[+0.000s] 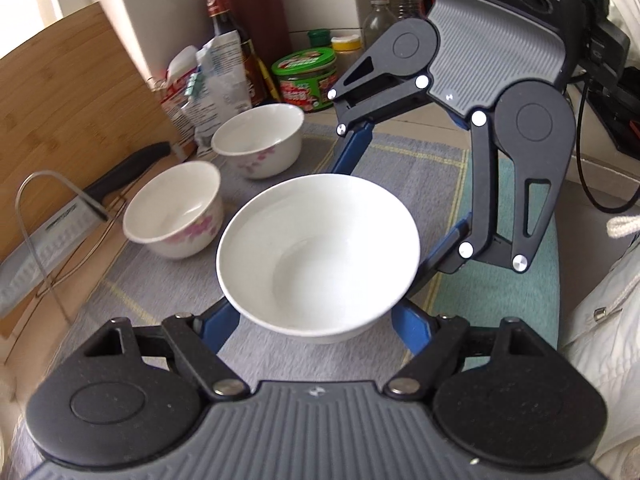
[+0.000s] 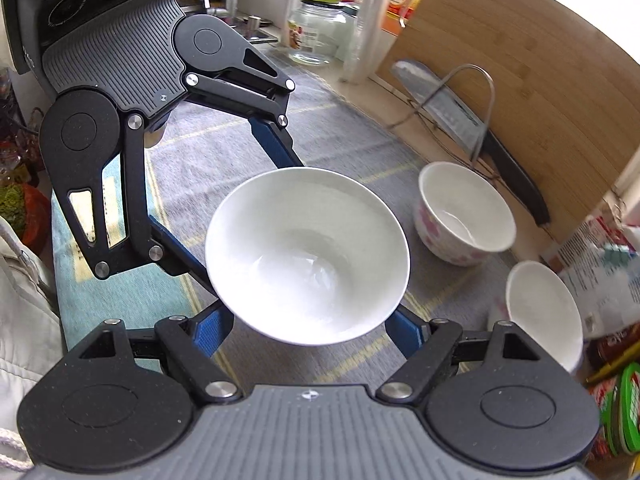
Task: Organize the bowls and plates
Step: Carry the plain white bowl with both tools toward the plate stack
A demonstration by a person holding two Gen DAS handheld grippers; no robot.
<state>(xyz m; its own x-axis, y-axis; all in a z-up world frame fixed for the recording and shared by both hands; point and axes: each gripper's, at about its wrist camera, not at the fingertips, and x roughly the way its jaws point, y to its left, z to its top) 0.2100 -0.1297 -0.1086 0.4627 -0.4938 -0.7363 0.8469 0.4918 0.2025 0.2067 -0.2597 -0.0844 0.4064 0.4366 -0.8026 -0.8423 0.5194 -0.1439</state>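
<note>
Two hand-held grippers share one load over a kitchen counter: the left gripper [image 1: 316, 312] and the right gripper [image 2: 308, 320] each clasp the plain white bowl [image 1: 320, 256] from opposite sides, blue fingers [image 1: 218, 328] pressed under its flared wall on both flanks. Neither is released; both are clenched on the same bowl, which appears to hang clear of the striped grey mat [image 1: 400, 168] below, though the gap cannot be seen outright.

The bowl sits squarely between the two tools, mouth up and roughly level, its round form offering no long axis to speak of. Neither hand is nearer to it; each already has it.

The relation that matters lies outward. Two flowered bowls stand on the mat beyond the carried one: the nearer flowered bowl [image 1: 176, 212] just beside it towards the wooden cutting board [image 1: 72, 92], and the farther flowered bowl [image 1: 260, 140] behind that, close to the packets and jars at the wall. Both stand upright and open, apart from each other. From the left gripper they lie ahead and to its left; from the right gripper's camera they lie to the right. A knife [image 1: 120, 184] rests in a wire rack against the board, close by the nearer bowl.

If stacking is intended, the plain bowl looks wider than either flowered one, so nesting may not suit.
</note>
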